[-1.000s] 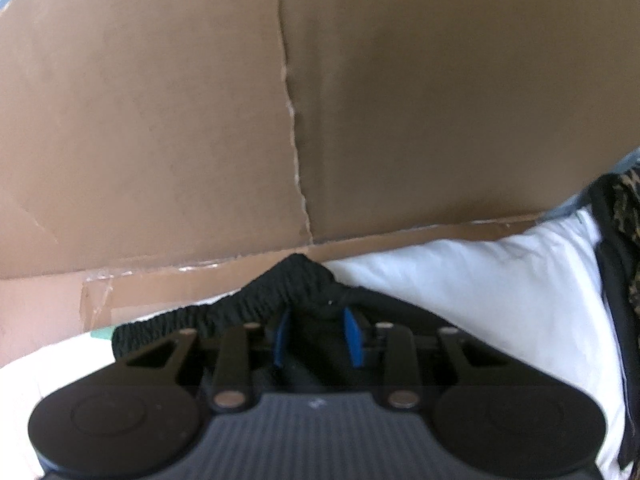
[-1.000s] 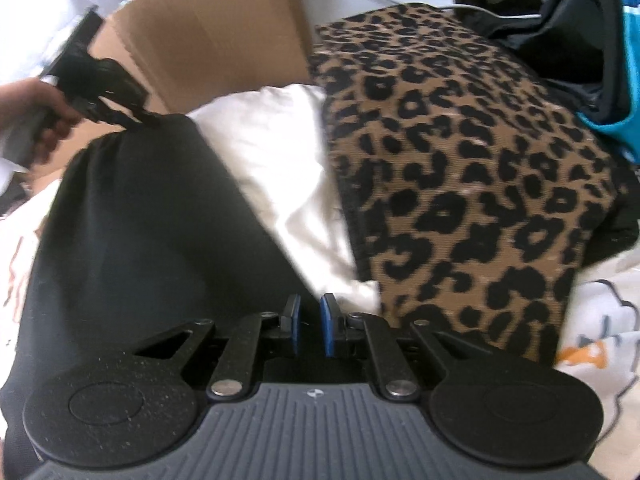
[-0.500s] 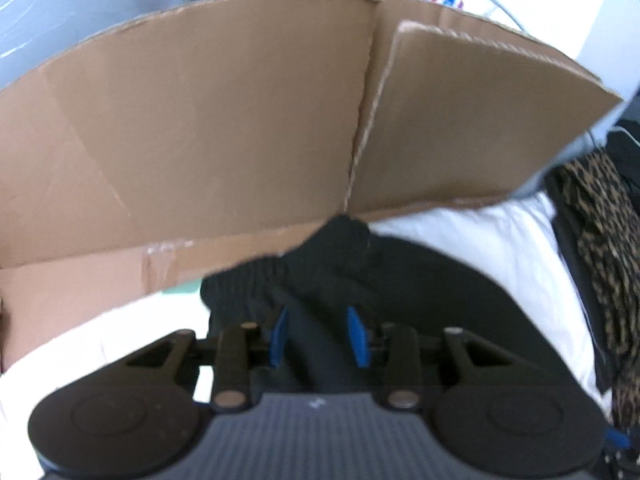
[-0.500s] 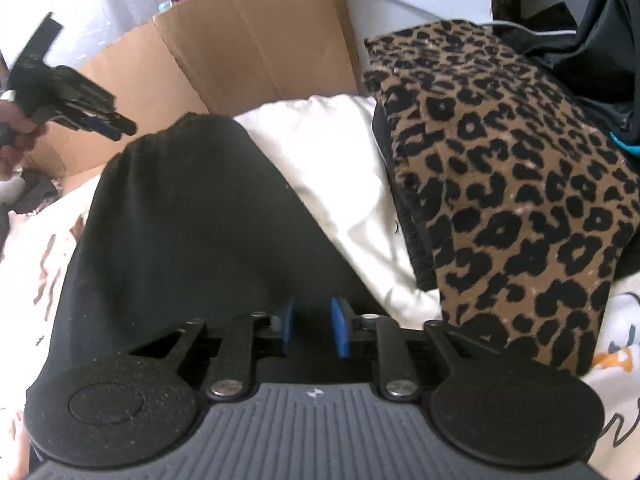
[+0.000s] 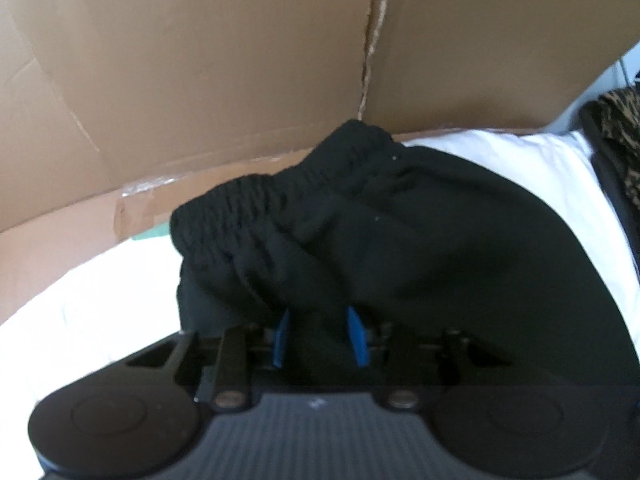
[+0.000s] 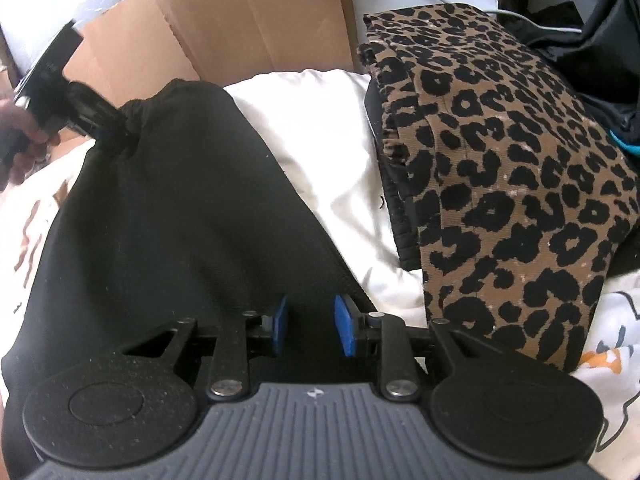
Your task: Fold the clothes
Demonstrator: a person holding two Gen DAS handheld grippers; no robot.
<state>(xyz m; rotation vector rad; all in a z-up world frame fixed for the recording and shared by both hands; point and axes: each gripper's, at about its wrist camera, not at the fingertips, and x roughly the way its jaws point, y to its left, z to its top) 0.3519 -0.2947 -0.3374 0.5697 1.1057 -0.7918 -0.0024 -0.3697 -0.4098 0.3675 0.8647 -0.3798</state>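
Note:
A black garment with a gathered elastic waistband lies stretched over white bedding. My left gripper is at the waistband end, and cloth bunches between and over its blue fingers. In the right wrist view the left gripper bites into the puckered far corner of the black garment, held by a hand. My right gripper stands over the garment's near end with its blue pads apart and flat black cloth lying beneath the gap.
A folded leopard-print garment lies on the bedding to the right of the black one. An open cardboard box stands right behind the waistband. Dark bags and clothes pile up at the far right.
My left gripper left the waistband corner, lifted off to the left, then came back and now bites into it. My right gripper's pads have spread apart.

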